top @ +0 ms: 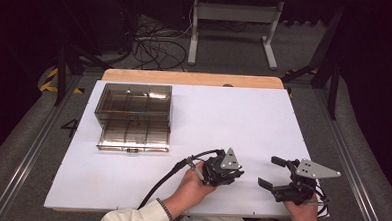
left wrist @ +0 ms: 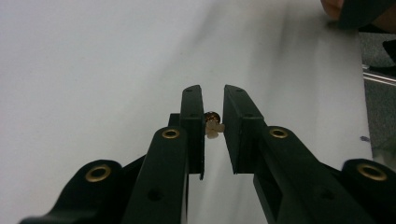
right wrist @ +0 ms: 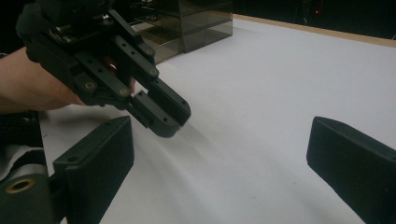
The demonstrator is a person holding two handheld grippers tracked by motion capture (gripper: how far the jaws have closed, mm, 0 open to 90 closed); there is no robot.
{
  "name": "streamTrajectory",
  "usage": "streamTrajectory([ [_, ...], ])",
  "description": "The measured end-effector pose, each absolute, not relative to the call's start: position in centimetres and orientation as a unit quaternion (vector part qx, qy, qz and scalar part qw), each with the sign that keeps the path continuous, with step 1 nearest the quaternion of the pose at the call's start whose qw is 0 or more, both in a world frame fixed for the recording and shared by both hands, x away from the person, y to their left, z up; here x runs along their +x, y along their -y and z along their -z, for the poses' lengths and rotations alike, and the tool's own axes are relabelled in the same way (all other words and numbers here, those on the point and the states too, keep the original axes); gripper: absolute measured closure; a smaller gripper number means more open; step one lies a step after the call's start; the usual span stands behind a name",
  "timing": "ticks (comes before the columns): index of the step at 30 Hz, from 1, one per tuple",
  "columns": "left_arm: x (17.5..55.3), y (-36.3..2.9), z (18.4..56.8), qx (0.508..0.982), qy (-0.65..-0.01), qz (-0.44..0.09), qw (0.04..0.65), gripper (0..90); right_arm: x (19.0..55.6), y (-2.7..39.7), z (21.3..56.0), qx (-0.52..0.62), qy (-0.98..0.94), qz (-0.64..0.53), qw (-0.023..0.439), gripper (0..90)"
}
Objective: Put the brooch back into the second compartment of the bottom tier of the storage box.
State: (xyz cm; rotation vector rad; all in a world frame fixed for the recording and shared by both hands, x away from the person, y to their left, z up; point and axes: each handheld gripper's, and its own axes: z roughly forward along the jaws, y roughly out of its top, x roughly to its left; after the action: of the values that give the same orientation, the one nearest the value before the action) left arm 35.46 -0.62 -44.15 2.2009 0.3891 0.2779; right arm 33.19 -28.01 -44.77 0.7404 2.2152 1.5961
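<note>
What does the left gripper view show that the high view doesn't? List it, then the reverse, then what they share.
Left gripper view alone: a small brass-and-white part pinched between the jaws of the left gripper, too small to identify.

High view alone: the smoky clear plastic box at the table's far left, the person's sleeve, the right gripper with its jaws wide apart, and the cables on the floor beyond.

Both: the white table and the left gripper itself.

The left gripper (top: 231, 178) is held tilted downward, its jaws nearly closed. The right gripper (top: 272, 172) is held level, jaws spread wide.
</note>
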Motion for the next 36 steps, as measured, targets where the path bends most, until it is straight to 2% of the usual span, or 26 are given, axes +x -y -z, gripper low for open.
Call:
streamTrajectory([
  [20, 34.9, -1.2, 42.1, 0.869, -0.157, -0.114, 0.456, 79.1, 33.2, 28.0, 44.8, 0.258, -0.774, -0.557, 0.156, 8.1],
  [25, 34.8, -1.6, 41.7, 0.868, -0.138, -0.117, 0.462, 79.1, 33.2, 28.0, 44.8, 0.256, -0.774, -0.558, 0.157, 8.1],
  [36, 35.0, -3.3, 40.3, 0.863, -0.151, -0.117, 0.467, 79.1, 33.2, 28.0, 44.8, 0.257, -0.773, -0.558, 0.156, 8.1],
])
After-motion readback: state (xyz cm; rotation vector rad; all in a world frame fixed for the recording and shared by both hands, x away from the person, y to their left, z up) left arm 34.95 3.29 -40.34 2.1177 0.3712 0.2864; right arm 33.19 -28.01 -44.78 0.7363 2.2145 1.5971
